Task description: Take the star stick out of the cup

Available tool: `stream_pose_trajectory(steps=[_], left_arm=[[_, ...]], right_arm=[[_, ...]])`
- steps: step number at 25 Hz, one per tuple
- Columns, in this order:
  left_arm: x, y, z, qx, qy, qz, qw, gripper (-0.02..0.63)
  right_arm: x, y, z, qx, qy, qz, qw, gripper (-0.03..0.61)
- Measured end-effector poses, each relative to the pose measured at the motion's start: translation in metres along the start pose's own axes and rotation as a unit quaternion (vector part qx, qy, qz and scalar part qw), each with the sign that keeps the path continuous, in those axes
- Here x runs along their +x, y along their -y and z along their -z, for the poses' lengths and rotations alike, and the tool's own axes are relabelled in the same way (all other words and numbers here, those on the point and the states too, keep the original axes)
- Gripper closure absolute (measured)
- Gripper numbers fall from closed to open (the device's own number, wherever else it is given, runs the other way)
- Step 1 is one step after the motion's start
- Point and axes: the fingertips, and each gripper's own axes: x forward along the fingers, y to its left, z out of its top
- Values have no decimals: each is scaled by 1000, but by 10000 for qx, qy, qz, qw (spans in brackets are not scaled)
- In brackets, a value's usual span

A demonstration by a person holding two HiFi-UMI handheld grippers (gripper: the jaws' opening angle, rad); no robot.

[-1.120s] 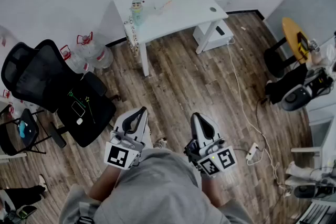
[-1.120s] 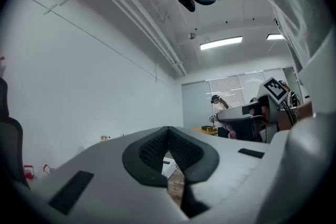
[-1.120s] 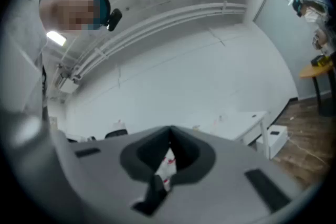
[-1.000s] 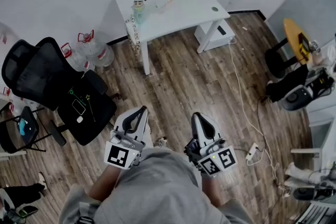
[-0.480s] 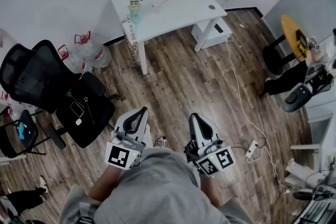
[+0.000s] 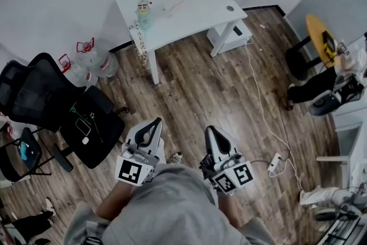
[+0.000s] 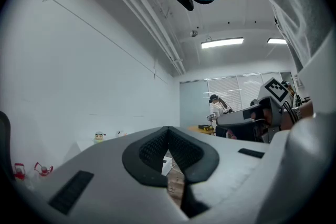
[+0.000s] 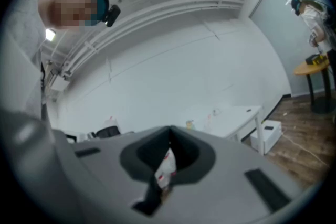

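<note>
A teal cup [image 6: 143, 15] with a yellow cartoon-headed piece on top stands at the left end of a white table [image 6: 200, 8], far ahead of me. A thin pink stick [image 6: 174, 6] lies on the tabletop to the cup's right. The cup shows small in the left gripper view [image 7: 98, 137] and the right gripper view [image 8: 189, 124]. My left gripper [image 6: 153, 121] [image 7: 168, 129] and right gripper [image 6: 211, 129] [image 8: 170, 129] are held close to my body over the wooden floor, far from the table. Both are shut with nothing between the jaws.
A black office chair [image 6: 34, 94] with small items on its seat stands at the left. Water jugs [image 6: 94, 61] sit beside the table. A white box [image 6: 229, 36] lies under it. A cable and power strip [image 6: 275, 162] lie on the floor; a yellow stool [image 6: 322, 38] stands at the right.
The head view has shifted: table and chair sit slightly further left in the picture. Both grippers stay shut in the same place near my body.
</note>
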Motion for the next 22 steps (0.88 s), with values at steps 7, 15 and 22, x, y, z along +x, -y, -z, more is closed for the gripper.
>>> stream_pose_trajectory(steps=[7, 15, 22], left_arm=[[42, -40, -2, 0, -44, 138, 9999, 584], [92, -90, -8, 16, 53, 308, 9995, 584], [118, -129, -9, 49, 51, 437, 9990, 584]], right_arm=[[53, 20, -8, 101, -9, 89, 9999, 543], [113, 37, -15, 29, -34, 201, 9998, 543], [160, 48, -16, 74, -26, 328, 9994, 543]])
